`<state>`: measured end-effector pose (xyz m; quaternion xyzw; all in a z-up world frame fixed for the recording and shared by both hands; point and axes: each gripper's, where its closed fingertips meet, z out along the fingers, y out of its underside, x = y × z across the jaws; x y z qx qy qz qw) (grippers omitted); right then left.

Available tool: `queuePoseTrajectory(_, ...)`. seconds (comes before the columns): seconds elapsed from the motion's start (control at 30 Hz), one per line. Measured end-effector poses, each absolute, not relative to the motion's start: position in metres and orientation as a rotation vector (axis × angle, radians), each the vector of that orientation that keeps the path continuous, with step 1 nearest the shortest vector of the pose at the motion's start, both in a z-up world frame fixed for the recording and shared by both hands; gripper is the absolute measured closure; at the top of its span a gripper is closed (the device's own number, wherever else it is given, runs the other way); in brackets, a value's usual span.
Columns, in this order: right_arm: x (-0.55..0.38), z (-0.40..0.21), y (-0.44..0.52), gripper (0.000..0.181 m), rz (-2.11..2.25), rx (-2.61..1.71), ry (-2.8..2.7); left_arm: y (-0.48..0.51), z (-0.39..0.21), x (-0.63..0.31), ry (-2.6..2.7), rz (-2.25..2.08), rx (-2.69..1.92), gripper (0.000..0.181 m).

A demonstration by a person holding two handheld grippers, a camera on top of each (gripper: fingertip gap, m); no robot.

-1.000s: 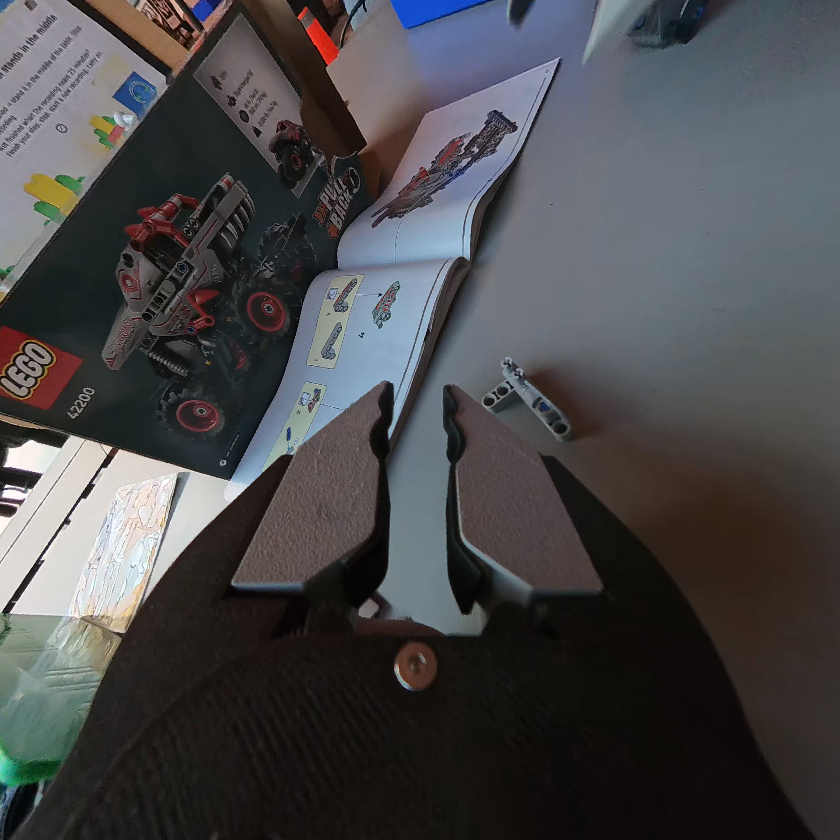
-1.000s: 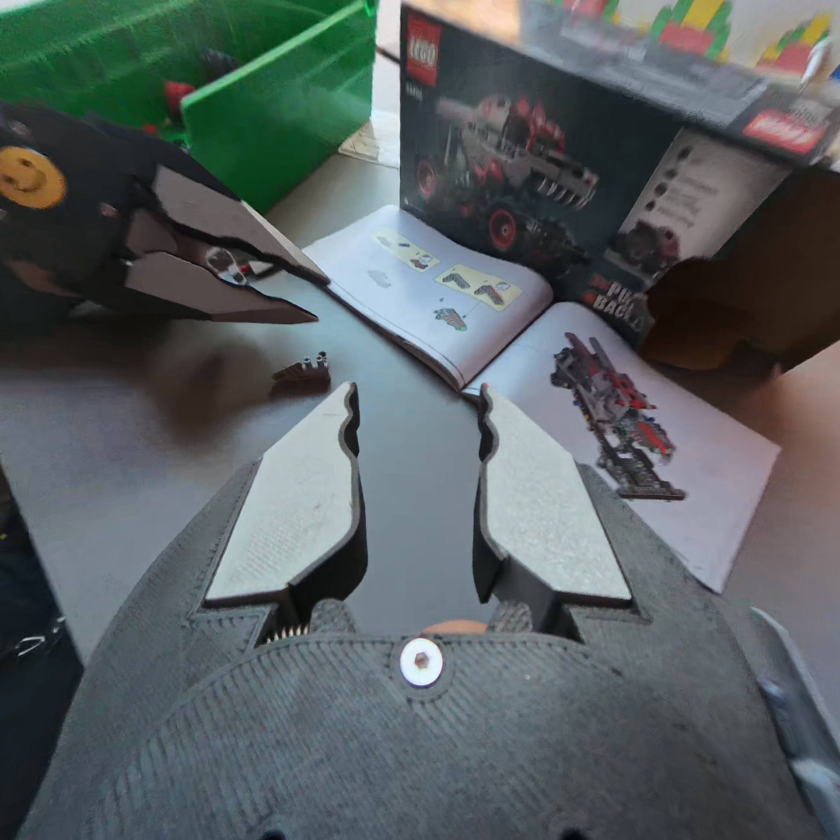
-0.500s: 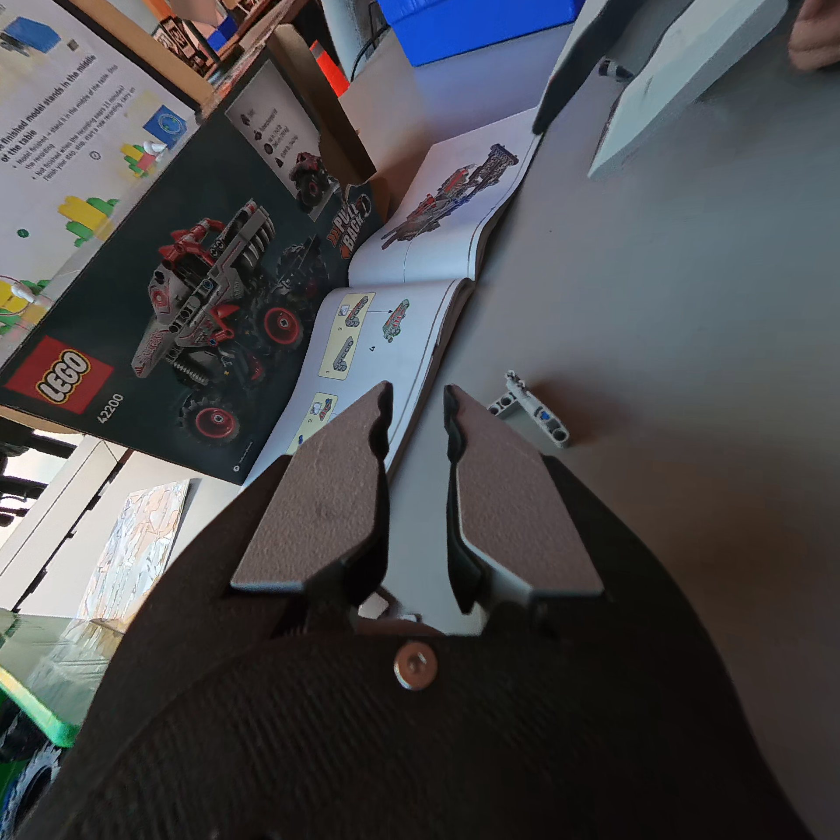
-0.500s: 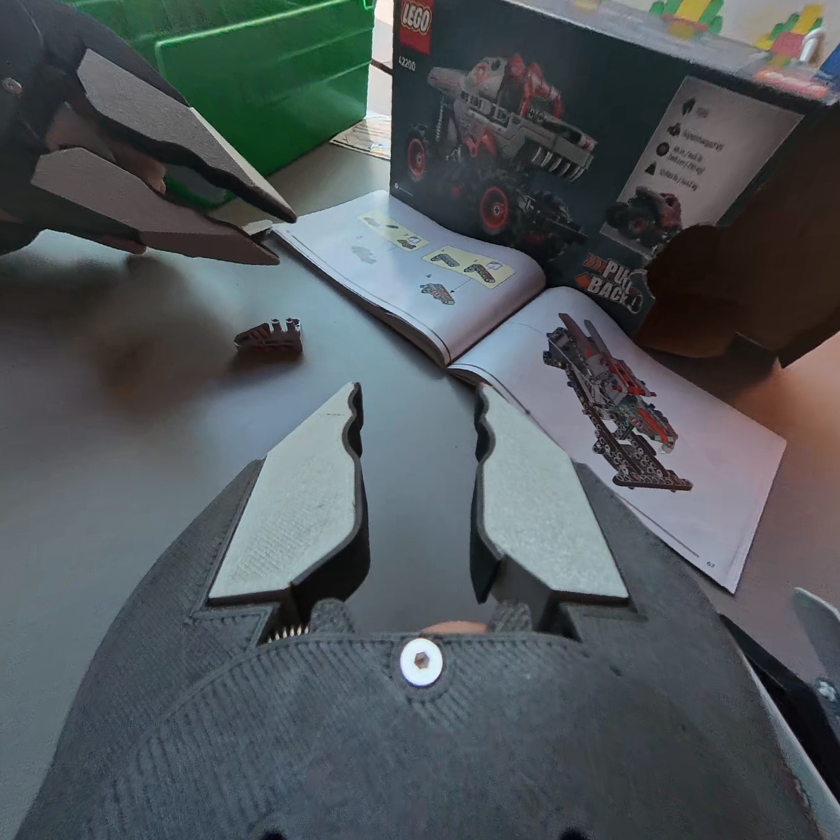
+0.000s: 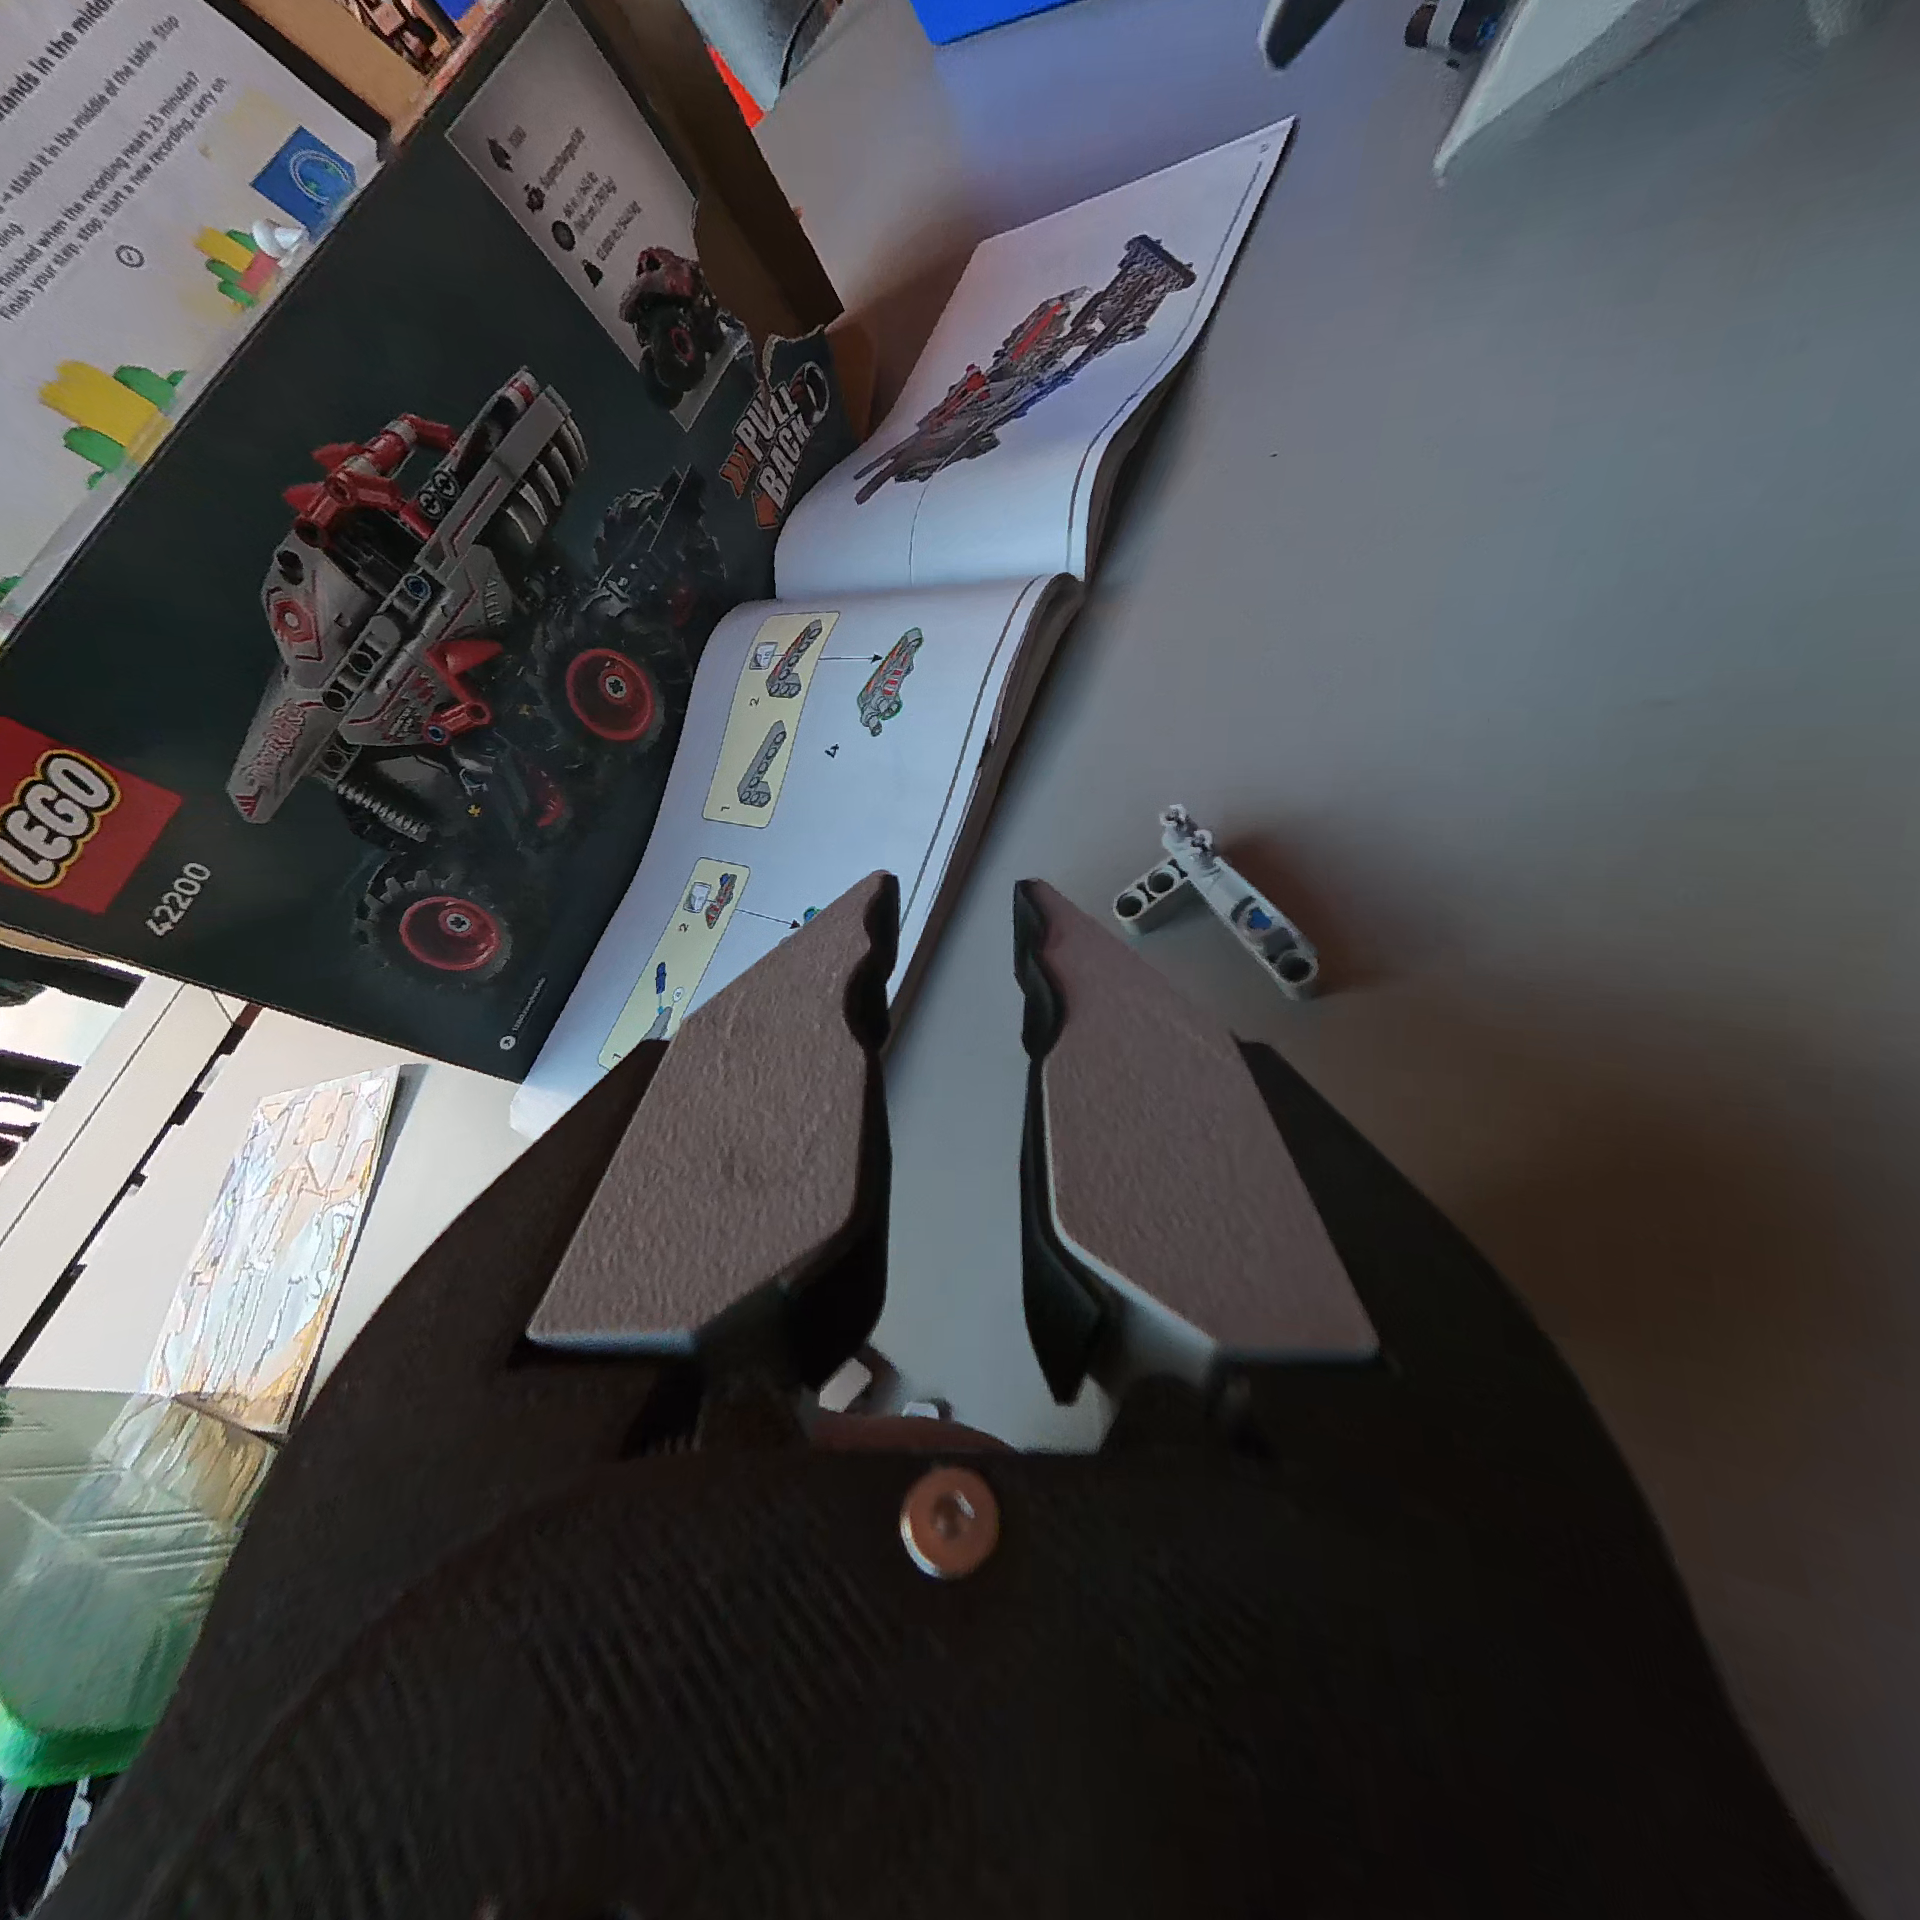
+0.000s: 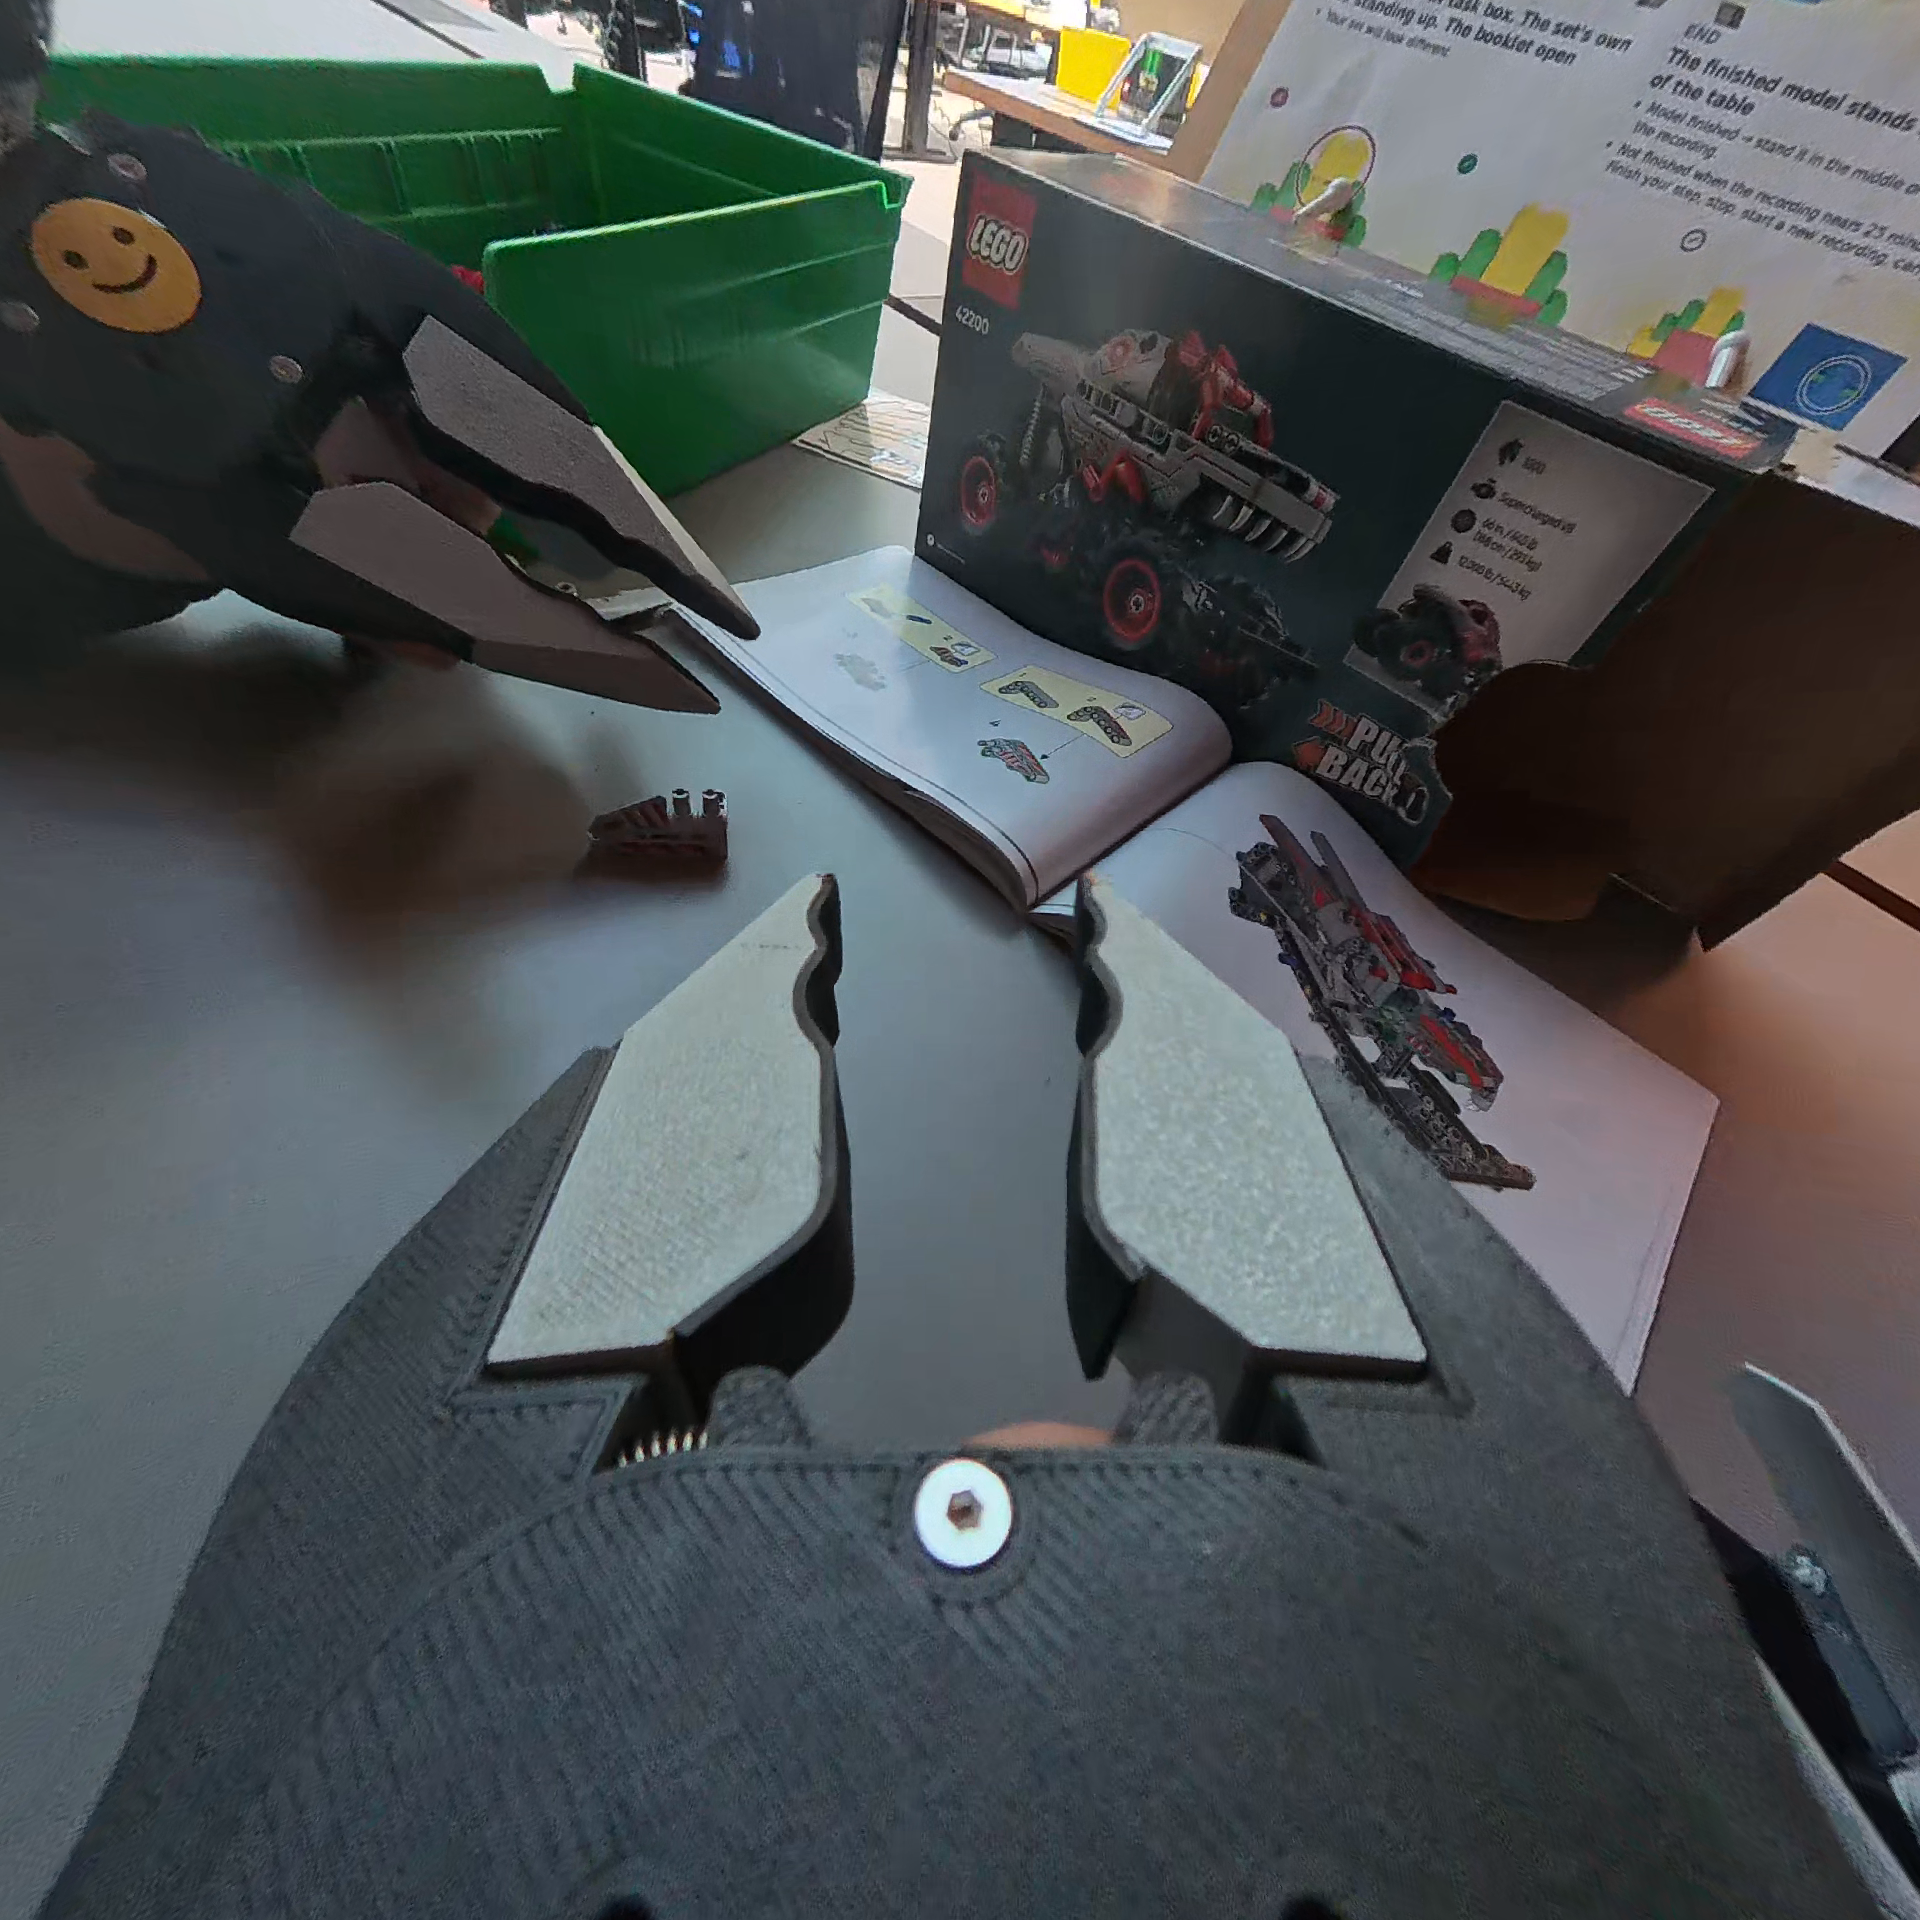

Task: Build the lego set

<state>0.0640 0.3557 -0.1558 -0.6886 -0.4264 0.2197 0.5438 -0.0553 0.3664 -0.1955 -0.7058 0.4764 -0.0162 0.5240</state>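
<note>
Since a moment ago the left gripper (image 6: 717, 665) has swung back over the booklet (image 6: 966, 727); both it and the right gripper (image 6: 951, 914) gape empty, with the part (image 6: 660, 828) at ten o'clock.

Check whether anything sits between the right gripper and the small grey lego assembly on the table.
Nothing visible does. The small grey lego assembly lies alone on bare grey table, ahead-left of the open right gripper. The open instruction booklet lies off to the side; the left gripper hovers beyond.
</note>
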Motion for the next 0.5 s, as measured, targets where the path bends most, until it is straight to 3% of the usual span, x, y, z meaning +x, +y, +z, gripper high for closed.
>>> queuePoseTrajectory(0.4, 0.053, -0.172, 0.347, 0.134, 0.542, -1.673, -1.105, 0.363, -0.192, -0.054, 1.148, -0.078, -1.68, 0.162)
queuePoseTrajectory(0.47, 0.049, -0.176, 0.344, 0.134, 0.537, -1.677, -1.137, 0.349, -0.191, -0.046, 1.2, -0.193, -1.672, 0.181)
queuePoseTrajectory(0.5, 0.049, -0.178, 0.345, 0.134, 0.514, -1.685, -1.144, 0.342, -0.19, -0.042, 1.218, -0.257, -1.673, 0.18)
